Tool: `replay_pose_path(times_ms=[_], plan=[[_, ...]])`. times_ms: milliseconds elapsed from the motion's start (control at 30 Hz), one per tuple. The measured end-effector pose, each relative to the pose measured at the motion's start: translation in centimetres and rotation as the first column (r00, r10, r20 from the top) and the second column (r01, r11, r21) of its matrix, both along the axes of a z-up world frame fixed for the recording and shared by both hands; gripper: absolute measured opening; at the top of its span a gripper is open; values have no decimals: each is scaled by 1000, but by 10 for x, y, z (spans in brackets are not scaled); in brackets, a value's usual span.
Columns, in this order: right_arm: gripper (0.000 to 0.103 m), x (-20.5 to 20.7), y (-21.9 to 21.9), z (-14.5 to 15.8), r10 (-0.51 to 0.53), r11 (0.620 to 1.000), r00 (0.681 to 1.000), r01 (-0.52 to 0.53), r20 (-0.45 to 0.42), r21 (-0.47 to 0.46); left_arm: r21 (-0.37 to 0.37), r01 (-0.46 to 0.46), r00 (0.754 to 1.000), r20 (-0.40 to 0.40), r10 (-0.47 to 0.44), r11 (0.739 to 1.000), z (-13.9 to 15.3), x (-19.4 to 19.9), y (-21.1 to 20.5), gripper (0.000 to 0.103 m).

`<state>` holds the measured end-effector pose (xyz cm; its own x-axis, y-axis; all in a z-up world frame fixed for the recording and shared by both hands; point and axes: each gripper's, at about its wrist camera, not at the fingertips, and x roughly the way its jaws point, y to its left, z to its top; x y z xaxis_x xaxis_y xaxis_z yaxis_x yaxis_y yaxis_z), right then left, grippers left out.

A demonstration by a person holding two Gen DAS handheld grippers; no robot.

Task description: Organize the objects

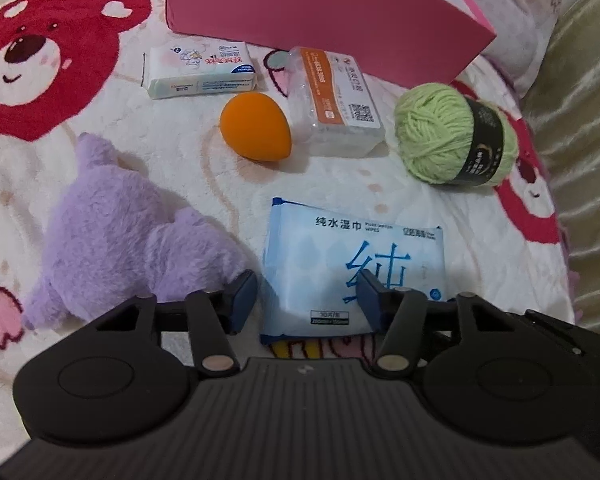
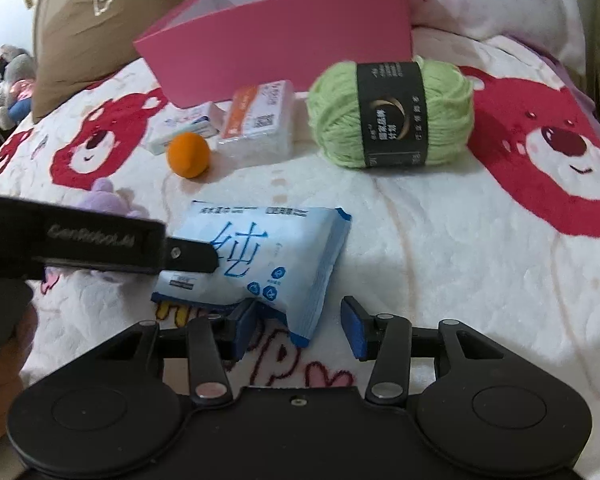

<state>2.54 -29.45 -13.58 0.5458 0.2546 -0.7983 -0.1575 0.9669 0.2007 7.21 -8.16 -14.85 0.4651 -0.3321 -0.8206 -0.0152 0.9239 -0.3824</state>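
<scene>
A light blue wet wipes pack (image 1: 340, 248) (image 2: 268, 248) lies on the bear-print blanket (image 1: 40, 80). My left gripper (image 1: 306, 296) is over its near left part. One pad stands at the pack's left edge and the other finger (image 2: 192, 258) rests on its printed face, with no squeeze visible. My right gripper (image 2: 300, 326) straddles the pack's near right corner. Its left pad touches the pack's edge and its right pad stands clear. A pink box (image 1: 320, 12) (image 2: 280, 48) stands open at the back.
A purple plush toy (image 1: 132, 232) lies left of the pack. Behind it are an orange sponge egg (image 1: 256, 126), a clear packet with an orange label (image 1: 336, 100), a white tissue pack (image 1: 200, 70) and green yarn (image 1: 440, 132). A brown cushion (image 2: 100, 20) stands far left.
</scene>
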Motion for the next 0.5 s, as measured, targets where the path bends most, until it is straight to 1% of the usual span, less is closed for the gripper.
replay_pose_path(times_ms=[67, 133, 167, 200, 267, 333, 400, 467, 500], plan=[[51, -2, -3, 3, 20, 999, 1000, -21, 23, 34, -26, -4, 1000, -8, 4, 1000, -1, 1, 3, 49], [56, -4, -5, 6, 41, 996, 999, -43, 33, 73, -49, -10, 1000, -21, 9, 999, -2, 2, 5, 46], [56, -4, -6, 7, 44, 995, 998, -47, 36, 85, -59, -12, 1000, -27, 10, 998, -2, 2, 6, 45], [56, -3, -7, 8, 42, 995, 998, -46, 35, 93, -74, -13, 999, -35, 10, 997, -2, 3, 7, 42], [56, -1, -10, 5, 30, 993, 999, -32, 21, 113, -95, -9, 999, -47, 5, 995, -2, 3, 6, 41], [52, 0, -11, 4, 37, 989, 999, -38, 12, 141, -83, 16, 999, -37, -19, 996, -1, 1, 1, 38], [43, -2, -7, 5, 54, 993, 998, -55, 13, 100, -65, 29, 999, -24, -30, 997, 1, -1, -3, 37], [39, 1, -7, 5, 44, 996, 999, -45, 4, 71, -73, 20, 999, -36, -22, 997, 0, -1, -4, 36], [39, 2, -9, 5, 33, 996, 999, -33, 0, 78, -76, 11, 999, -42, -14, 997, -1, -1, -4, 36]])
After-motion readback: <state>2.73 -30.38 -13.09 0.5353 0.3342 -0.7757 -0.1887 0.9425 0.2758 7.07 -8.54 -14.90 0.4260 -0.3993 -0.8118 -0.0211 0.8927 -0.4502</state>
